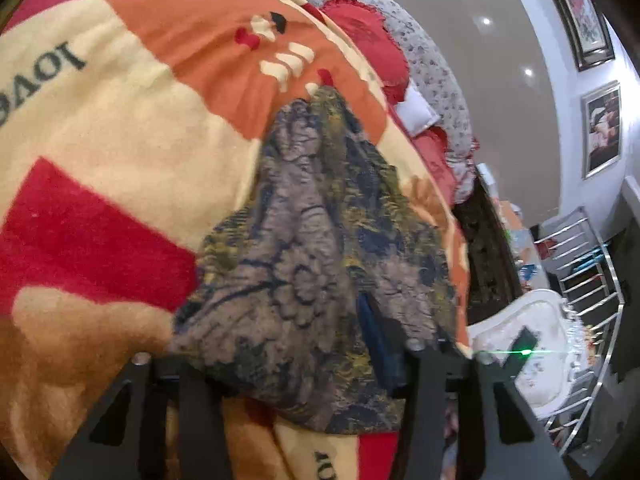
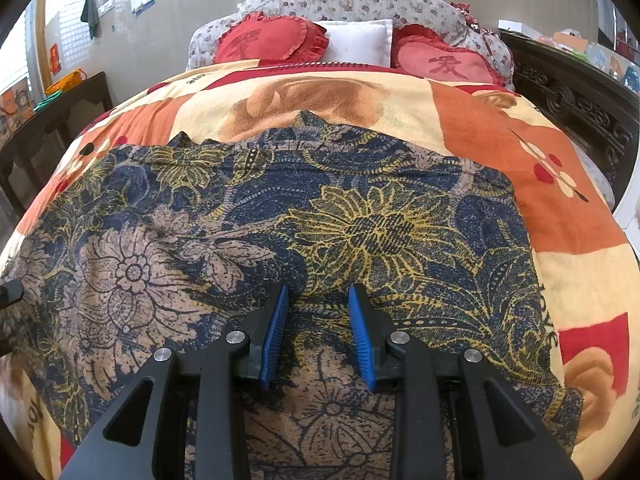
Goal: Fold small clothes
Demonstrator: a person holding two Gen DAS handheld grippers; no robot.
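A small floral garment (image 2: 280, 216) in navy, yellow and dusty pink lies spread flat on the bed blanket (image 2: 472, 120). My right gripper (image 2: 318, 300) rests its tips on the near part of the garment. Its blue pads (image 2: 276, 320) stand apart with flat cloth between them, so it is open. In the left wrist view the same garment (image 1: 316, 216) is heaped into a ridge over my left gripper (image 1: 316, 320). The cloth hides both fingertips except a strip of one blue pad (image 1: 374, 332). Whether the pads press on the cloth I cannot tell.
The blanket (image 1: 120, 128) is orange, cream and red. Two red heart cushions (image 2: 272, 40) and a white pillow (image 2: 360, 40) lie at the headboard. A dark carved bed rail (image 2: 576, 100) runs along the right. A chrome rack (image 1: 592, 280) stands beyond the bed.
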